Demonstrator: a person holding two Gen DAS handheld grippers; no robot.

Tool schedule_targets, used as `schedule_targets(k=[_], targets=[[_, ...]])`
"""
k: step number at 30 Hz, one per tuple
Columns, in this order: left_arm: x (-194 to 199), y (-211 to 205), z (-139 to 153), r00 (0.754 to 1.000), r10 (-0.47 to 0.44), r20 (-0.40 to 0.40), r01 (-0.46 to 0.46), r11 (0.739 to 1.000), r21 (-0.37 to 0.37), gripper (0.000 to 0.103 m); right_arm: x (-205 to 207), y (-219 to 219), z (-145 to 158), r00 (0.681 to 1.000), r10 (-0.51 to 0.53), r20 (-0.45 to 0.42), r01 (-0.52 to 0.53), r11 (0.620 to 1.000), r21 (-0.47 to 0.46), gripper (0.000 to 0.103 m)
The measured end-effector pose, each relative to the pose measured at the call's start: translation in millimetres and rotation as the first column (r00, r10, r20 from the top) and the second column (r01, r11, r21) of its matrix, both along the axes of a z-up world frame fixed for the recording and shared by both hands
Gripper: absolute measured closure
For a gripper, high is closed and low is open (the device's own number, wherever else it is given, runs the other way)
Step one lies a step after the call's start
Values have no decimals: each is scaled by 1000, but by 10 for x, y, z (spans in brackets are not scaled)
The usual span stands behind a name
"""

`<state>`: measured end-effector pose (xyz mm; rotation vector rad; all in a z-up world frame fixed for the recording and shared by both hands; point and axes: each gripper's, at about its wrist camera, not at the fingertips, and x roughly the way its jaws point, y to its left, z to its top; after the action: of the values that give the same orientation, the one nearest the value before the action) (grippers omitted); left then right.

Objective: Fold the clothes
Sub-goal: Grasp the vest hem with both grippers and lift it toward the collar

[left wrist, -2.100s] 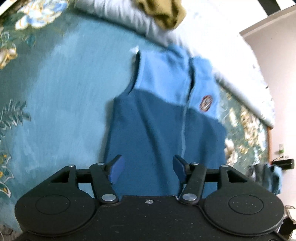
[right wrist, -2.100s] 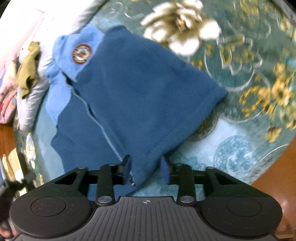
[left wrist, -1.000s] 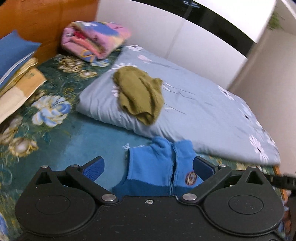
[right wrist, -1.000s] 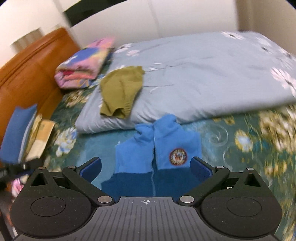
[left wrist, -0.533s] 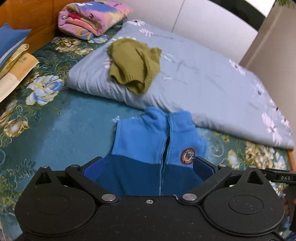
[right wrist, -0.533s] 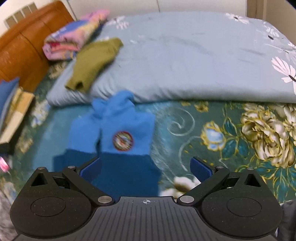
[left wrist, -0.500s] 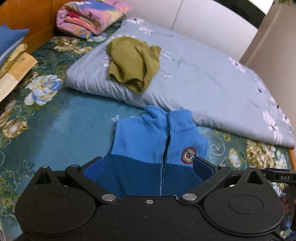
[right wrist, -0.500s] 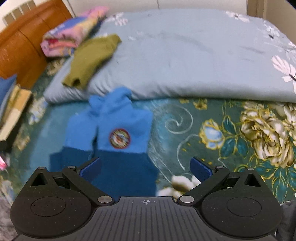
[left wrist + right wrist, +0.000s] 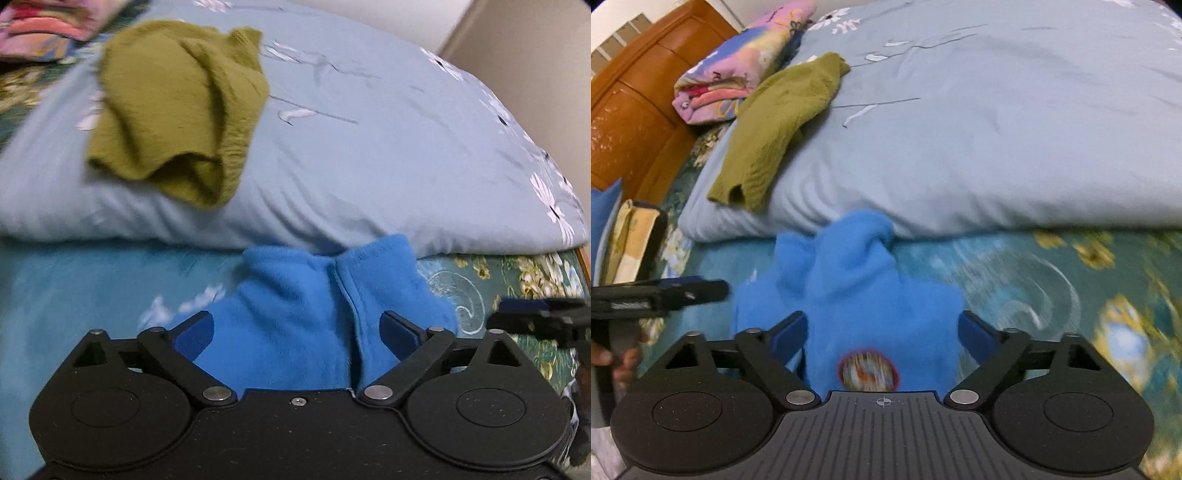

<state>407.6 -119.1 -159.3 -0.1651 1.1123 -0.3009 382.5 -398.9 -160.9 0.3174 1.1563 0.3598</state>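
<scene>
Both grippers had dropped in close over the bright blue fleece vest (image 9: 295, 317) since the earlier frame. The left gripper (image 9: 297, 330) had its jaws just closing but stood wide, pads not pressing the fleece at the collar. The right gripper (image 9: 882, 332) likewise narrowed, wide apart, framing the round badge (image 9: 868, 371). The vest lay flat on the teal floral bedsheet (image 9: 1071, 295), collar touching the pale grey-blue quilt (image 9: 369, 147); an olive knit garment (image 9: 173, 107) rested on that quilt.
</scene>
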Motion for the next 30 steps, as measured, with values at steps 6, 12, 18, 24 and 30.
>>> schedule_targets(k=[6, 12, 18, 24, 30], targets=[[462, 143, -438, 996, -54, -70, 49, 996, -74, 19, 545, 130, -404, 999, -14, -53, 17, 998, 58, 41], [654, 267, -642, 992, -9, -129, -15, 983, -185, 25, 809, 148, -684, 989, -66, -135, 89, 982, 169, 50], [737, 195, -633, 993, 4, -114, -22, 988, -152, 85, 967, 302, -635, 991, -46, -126, 63, 990, 129, 88], [559, 112, -326, 998, -62, 22, 64, 994, -88, 89, 843, 389, -337, 1000, -27, 16, 26, 998, 61, 92], [133, 152, 140, 988, -88, 125, 100, 990, -96, 89, 469, 450, 55, 994, 8, 108, -11, 1000, 27, 92]])
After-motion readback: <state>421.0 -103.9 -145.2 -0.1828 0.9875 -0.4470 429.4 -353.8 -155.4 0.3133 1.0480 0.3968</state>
